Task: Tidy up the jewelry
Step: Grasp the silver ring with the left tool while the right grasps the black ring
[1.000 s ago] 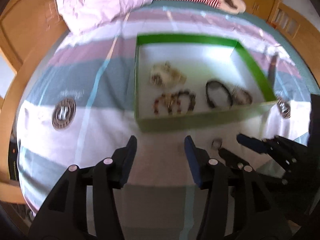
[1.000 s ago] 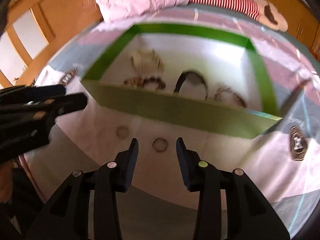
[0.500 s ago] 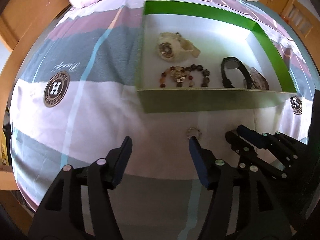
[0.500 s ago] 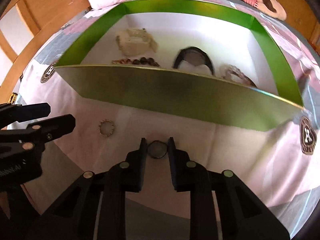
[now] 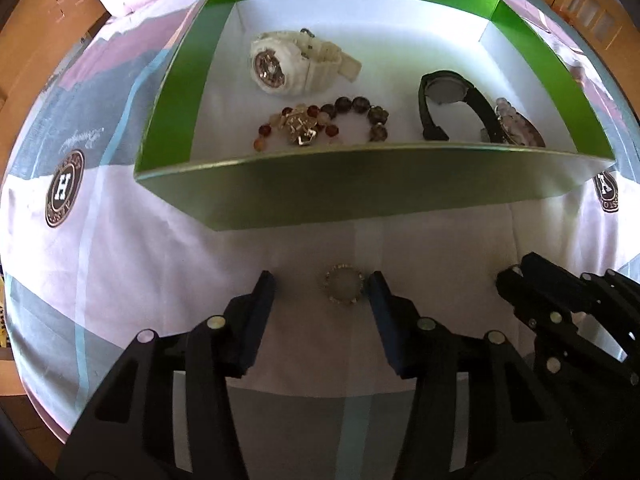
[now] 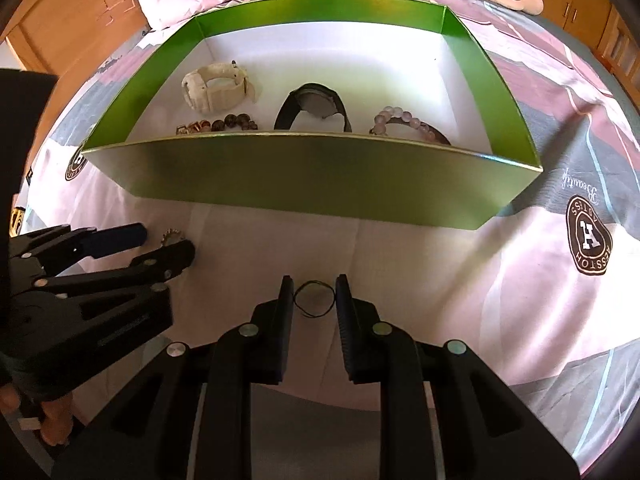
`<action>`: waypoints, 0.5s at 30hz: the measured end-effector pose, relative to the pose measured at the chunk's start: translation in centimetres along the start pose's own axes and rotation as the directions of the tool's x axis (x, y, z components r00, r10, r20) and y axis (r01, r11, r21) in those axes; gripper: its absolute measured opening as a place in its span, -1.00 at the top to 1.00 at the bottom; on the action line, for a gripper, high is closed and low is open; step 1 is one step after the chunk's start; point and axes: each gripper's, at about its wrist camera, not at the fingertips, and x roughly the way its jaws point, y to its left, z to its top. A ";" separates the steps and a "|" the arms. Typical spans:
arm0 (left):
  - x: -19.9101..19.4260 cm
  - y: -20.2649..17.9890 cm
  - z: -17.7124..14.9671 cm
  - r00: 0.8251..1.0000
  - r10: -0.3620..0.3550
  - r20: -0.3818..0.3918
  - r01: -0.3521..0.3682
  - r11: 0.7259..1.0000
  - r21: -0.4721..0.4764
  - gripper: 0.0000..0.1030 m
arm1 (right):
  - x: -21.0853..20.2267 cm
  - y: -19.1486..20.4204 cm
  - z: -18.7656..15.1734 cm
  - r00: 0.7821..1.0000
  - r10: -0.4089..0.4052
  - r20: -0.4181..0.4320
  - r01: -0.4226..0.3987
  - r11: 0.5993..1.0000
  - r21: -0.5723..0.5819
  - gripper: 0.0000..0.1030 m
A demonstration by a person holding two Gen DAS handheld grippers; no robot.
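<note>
A: From the left wrist view, what has changed?

B: The left tool [image 5: 322, 294] has come down toward the bed [image 5: 132, 264]. A second ago its jaws hung above bare sheet; now they straddle the beaded ring [image 5: 343, 289]. They widened, then narrowed again, yet stand open, the ring near the right finger with a gap on the other side. Nothing is gripped.

A: And the box?

B: The green box [image 5: 360, 200] sits just beyond the ring, toward the head of the bed, holding a white watch [image 5: 296, 62], a bead bracelet [image 5: 320, 120] and a black watch [image 5: 452, 100].

A: Now the right wrist view.

B: The right tool [image 6: 314, 300] has closed in on the thin wire ring [image 6: 314, 298]. A second ago the ring lay ahead of wide jaws; now both pads look to be pressing its sides, so it seems gripped, still low on the sheet just before the box's near wall.

A: What does that mean for the job?

B: Likely both rings are the last loose pieces: one caught, one about to be, then over the wall.
</note>
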 end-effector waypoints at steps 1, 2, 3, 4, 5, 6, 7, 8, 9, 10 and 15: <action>-0.1 -0.1 -0.1 1.000 0.006 0.003 -0.006 1.000 0.005 0.02 | -0.1 0.1 0.0 1.000 -0.003 0.004 0.003 1.000 -0.002 0.59; -0.1 -0.2 -0.1 1.000 0.010 0.005 -0.010 1.000 0.009 0.04 | -0.3 0.0 0.0 1.000 -0.006 0.009 0.006 1.000 -0.004 0.59; -0.1 -0.1 -0.1 1.000 0.010 0.004 -0.010 1.000 0.005 0.12 | 0.1 0.5 0.7 1.000 -0.008 0.012 0.008 1.000 -0.005 0.59; -0.1 0.1 -0.1 1.000 0.009 0.004 -0.009 1.000 -0.005 0.28 | -0.1 0.4 0.7 1.000 -0.007 0.016 0.007 1.000 -0.003 0.59; -0.2 0.4 -0.2 1.000 0.005 0.003 -0.005 1.000 -0.019 0.37 | -0.3 0.5 0.6 1.000 -0.006 0.019 0.005 1.000 0.001 0.59; -0.4 0.9 -0.2 1.000 -0.003 -0.001 0.003 0.999 -0.042 0.52 | -0.5 0.5 0.7 1.000 -0.004 0.022 0.004 1.000 0.006 0.59; -0.5 1.5 -0.2 1.000 -0.017 -0.010 0.016 0.997 -0.070 0.56 | -0.6 0.4 0.7 1.000 -0.003 0.024 0.003 1.000 0.013 0.59; -0.5 2.0 -0.1 1.000 -0.027 -0.016 0.025 0.996 -0.086 0.56 | -0.8 0.1 0.6 1.000 -0.002 0.026 0.002 1.000 0.020 0.59; -0.6 2.7 -0.1 0.999 -0.046 -0.025 0.043 0.993 -0.114 0.56 | -0.9 -0.3 0.7 1.000 -0.001 0.027 0.000 0.999 0.034 0.58; -0.7 3.2 -0.1 0.998 -0.058 -0.030 0.053 0.990 -0.133 0.55 | -1.1 -0.6 0.7 1.000 0.003 0.028 -0.004 0.999 0.048 0.57; -1.6 4.9 0.2 0.997 -0.075 -0.004 0.073 0.981 -0.181 0.18 | -1.2 -1.6 0.4 0.999 0.041 0.015 -0.043 0.992 0.117 0.55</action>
